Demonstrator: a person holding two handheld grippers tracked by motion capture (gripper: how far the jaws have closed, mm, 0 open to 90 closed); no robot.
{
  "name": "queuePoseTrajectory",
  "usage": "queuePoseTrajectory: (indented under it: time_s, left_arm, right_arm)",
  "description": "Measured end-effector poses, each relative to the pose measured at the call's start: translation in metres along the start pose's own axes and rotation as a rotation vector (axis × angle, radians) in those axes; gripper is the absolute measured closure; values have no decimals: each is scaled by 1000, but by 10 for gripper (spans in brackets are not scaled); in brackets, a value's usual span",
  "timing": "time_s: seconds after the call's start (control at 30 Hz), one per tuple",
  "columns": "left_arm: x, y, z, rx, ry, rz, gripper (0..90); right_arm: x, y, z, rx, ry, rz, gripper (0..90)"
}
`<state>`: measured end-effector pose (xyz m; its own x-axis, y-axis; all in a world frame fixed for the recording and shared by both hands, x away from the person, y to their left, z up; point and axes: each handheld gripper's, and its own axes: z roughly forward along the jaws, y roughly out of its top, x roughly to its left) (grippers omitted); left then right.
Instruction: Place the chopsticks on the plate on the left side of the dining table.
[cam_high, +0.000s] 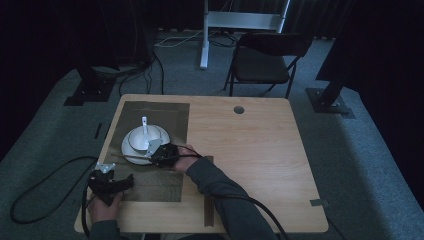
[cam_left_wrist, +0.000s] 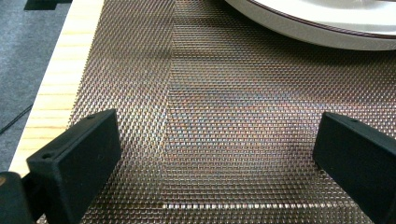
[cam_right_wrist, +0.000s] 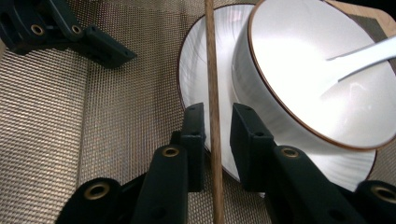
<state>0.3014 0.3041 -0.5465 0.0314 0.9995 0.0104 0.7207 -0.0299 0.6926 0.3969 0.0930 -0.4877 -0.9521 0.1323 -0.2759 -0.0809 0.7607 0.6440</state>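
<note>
The chopstick (cam_right_wrist: 213, 93) runs straight up between the jaws of my right hand-held gripper (cam_right_wrist: 215, 135), which is loose around it. It lies across the plate (cam_right_wrist: 198, 70) rim.

A wooden bench (cam_high: 250, 150) carries a dark woven mat (cam_high: 160, 117) on its left part. On the mat sits a white plate (cam_high: 131, 150) with a bowl (cam_high: 147, 136) and a spoon (cam_high: 144, 125). The right claw (cam_high: 161, 154) rests at the plate's near right edge; the left claw (cam_high: 107, 182) lies nearer the person, at the mat's left corner.
</note>
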Motion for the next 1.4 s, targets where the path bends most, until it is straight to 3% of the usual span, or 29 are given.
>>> queuePoseTrajectory:
  time_s: [0.47, 0.73, 1.4]
  left_arm:
    - [0, 0, 0, 0, 0, 0, 15]
    - [0, 0, 0, -1, 0, 0, 14]
    - [0, 0, 0, -2, 0, 0, 14]
  right_arm:
    - [-2, -11, -17, -2, -4, 46, 631]
    - [-2, -12, -33, -10, -19, 38, 613]
    - [7, -16, -68, -27, -4, 20, 571]
